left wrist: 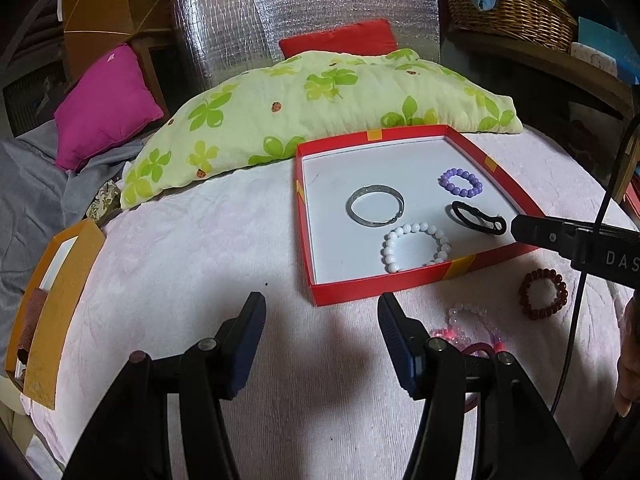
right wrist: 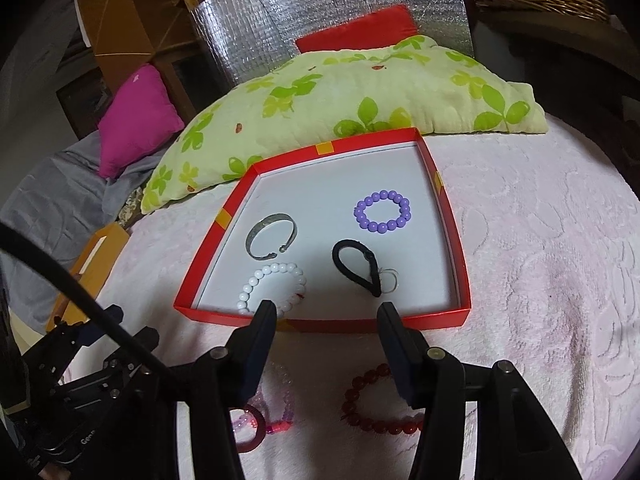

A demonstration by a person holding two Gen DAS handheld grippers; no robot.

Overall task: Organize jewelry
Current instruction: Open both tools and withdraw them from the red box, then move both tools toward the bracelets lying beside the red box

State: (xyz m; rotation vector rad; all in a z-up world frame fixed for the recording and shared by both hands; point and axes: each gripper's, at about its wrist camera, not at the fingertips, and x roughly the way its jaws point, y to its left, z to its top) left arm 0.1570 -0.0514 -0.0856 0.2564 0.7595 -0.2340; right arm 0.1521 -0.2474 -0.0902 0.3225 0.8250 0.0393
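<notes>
A red box [right wrist: 452, 220] with white floor holds purple [right wrist: 383, 211], white [right wrist: 272, 288], black [right wrist: 356, 266] and silver [right wrist: 270, 240] bands.

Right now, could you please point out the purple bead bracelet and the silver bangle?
purple bead bracelet [right wrist: 383, 211]: right wrist view, on its near beads.
silver bangle [left wrist: 375, 204]: left wrist view, on its far band.

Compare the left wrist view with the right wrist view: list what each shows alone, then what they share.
Left wrist only: the wicker basket with blue cloth.

Right wrist only: the gap in the silver metal bangle, plus the dark red bead bracelet directly beneath the open right gripper.

Both: red cardboard tray holding purple bead bracelet, white bead bracelet and black hair tie.
</notes>
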